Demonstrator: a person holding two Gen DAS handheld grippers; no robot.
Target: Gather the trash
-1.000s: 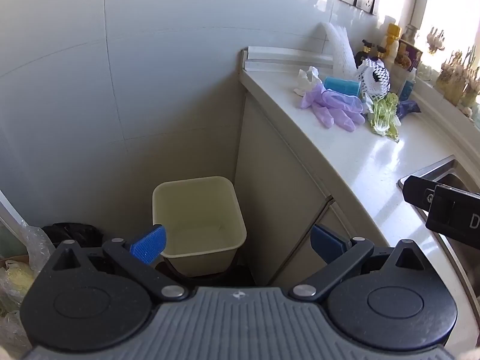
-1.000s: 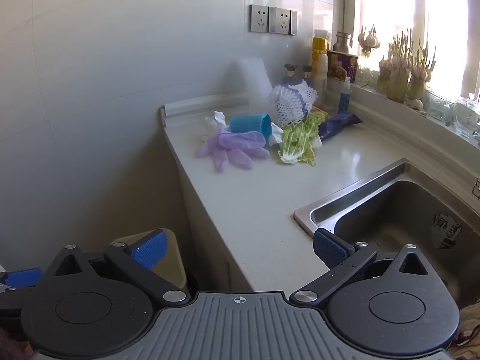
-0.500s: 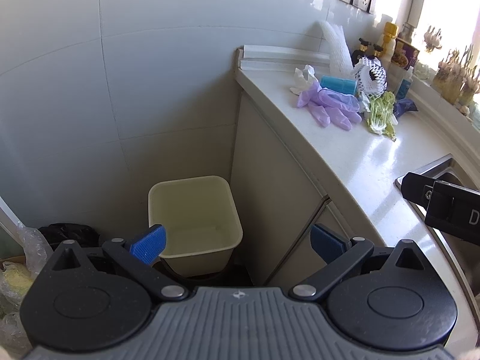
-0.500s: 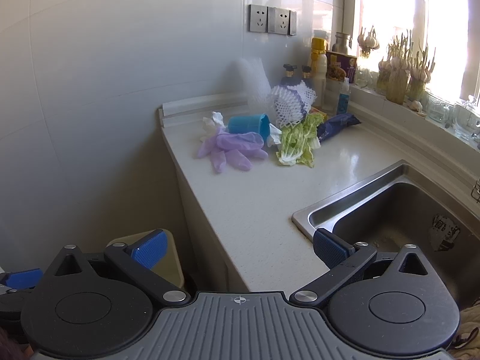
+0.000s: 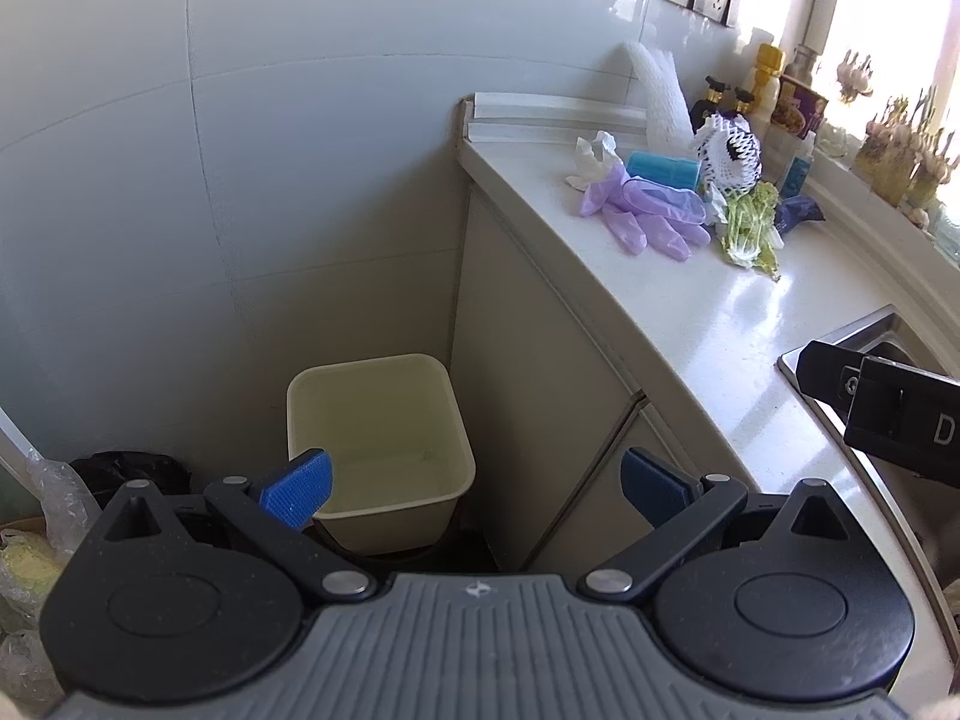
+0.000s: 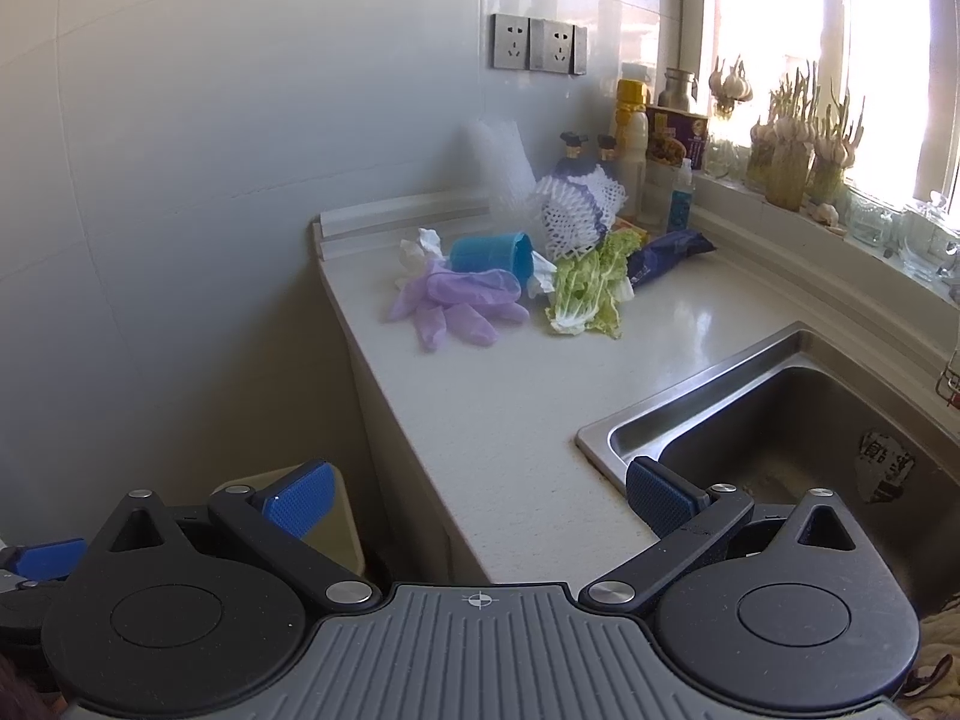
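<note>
Left wrist view — left hand-held gripper (image 5: pixel 474 483) spread, empty, above bin (image 5: pixel 378 450); right hand-held gripper (image 6: pixel 477 495) likewise spread.

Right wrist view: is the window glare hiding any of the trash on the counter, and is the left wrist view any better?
Right wrist view: the window is blown out, but the purple gloves and cabbage leaves stay readable; the counter shows a mild sheen. Left wrist view: same pile clear, smaller; the bin sits in shade, its inside visible; fisheye bends the wall lines.

One bin (image 5: pixel 378 450), two purple gloves (image 6: pixel 456 300), one blue cup (image 6: pixel 492 252), two wall sockets (image 6: pixel 537 43).
</note>
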